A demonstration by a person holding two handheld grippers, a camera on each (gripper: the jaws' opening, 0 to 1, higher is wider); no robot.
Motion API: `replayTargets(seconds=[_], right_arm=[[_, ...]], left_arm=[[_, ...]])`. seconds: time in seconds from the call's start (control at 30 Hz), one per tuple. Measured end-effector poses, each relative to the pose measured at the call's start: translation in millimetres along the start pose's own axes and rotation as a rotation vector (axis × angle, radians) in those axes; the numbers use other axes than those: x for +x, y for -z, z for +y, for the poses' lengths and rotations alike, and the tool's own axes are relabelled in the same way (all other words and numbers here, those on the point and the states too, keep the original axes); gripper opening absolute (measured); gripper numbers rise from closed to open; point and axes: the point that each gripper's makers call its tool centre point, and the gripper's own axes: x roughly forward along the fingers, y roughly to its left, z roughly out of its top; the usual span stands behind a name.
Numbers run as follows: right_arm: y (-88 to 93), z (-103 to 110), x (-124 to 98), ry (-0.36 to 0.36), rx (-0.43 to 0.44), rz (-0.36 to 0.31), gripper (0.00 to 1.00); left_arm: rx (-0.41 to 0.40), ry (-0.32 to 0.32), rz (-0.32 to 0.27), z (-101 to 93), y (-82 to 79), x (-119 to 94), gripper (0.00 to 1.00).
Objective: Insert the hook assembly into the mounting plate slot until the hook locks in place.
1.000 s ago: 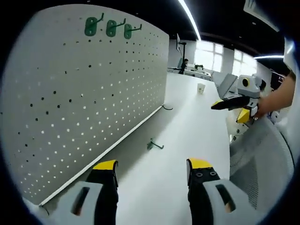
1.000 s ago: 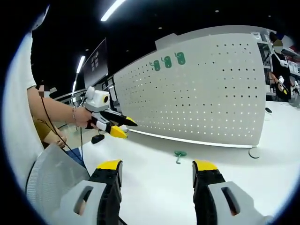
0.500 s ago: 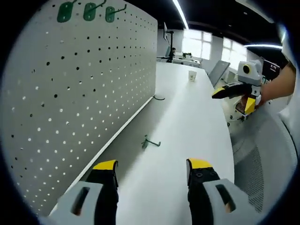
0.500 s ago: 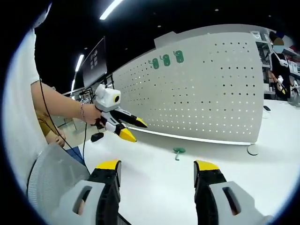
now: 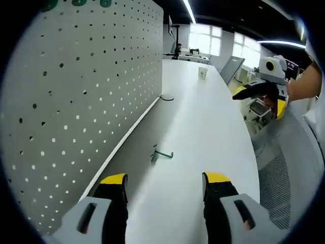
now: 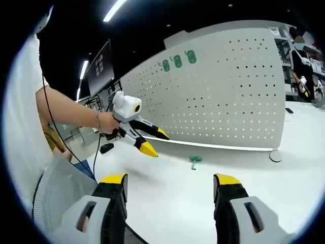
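So far the real work is not begun. A green hook (image 5: 160, 154) lies loose on the white table (image 5: 203, 127), a little out from the foot of the pegboard (image 5: 76, 96), and nothing touches it. In the right gripper view the same hook (image 6: 194, 159) sits on the table (image 6: 167, 198) just in front of the pegboard (image 6: 228, 96), with its round base plate towards the board and its stem pointing back at the camera.

The left gripper (image 5: 165, 185) hovers above the table with its jaws wide apart and empty; the hook lies ahead of them, between their lines but well short of being reached. From the other side, this left gripper (image 6: 152, 142) is seen held in a hand (image 6: 109, 129), aimed down towards the table to the left of the hook, its yellow tips spread. The right gripper (image 6: 170, 188) is likewise spread and empty, and hangs back. It appears again, this right gripper (image 5: 259, 91), at the table's far edge in the left gripper view, well away from the hook.

Three green hooks (image 6: 177, 58) already hang high on the pegboard. As I judge it, everything is left to do: closing on the loose hook, lifting it, bringing its plate to a slot, and pressing until it locks.
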Motion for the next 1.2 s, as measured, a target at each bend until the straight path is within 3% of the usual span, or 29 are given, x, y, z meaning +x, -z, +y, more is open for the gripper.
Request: replayTargets(seconds=[1.2], right_arm=[[5.7,-12.4,-12.4,0.031,0.035,0.019,0.65]], left_arm=[[0.113,0.118,0.174,6.7,3.1,68.4,0.58]])
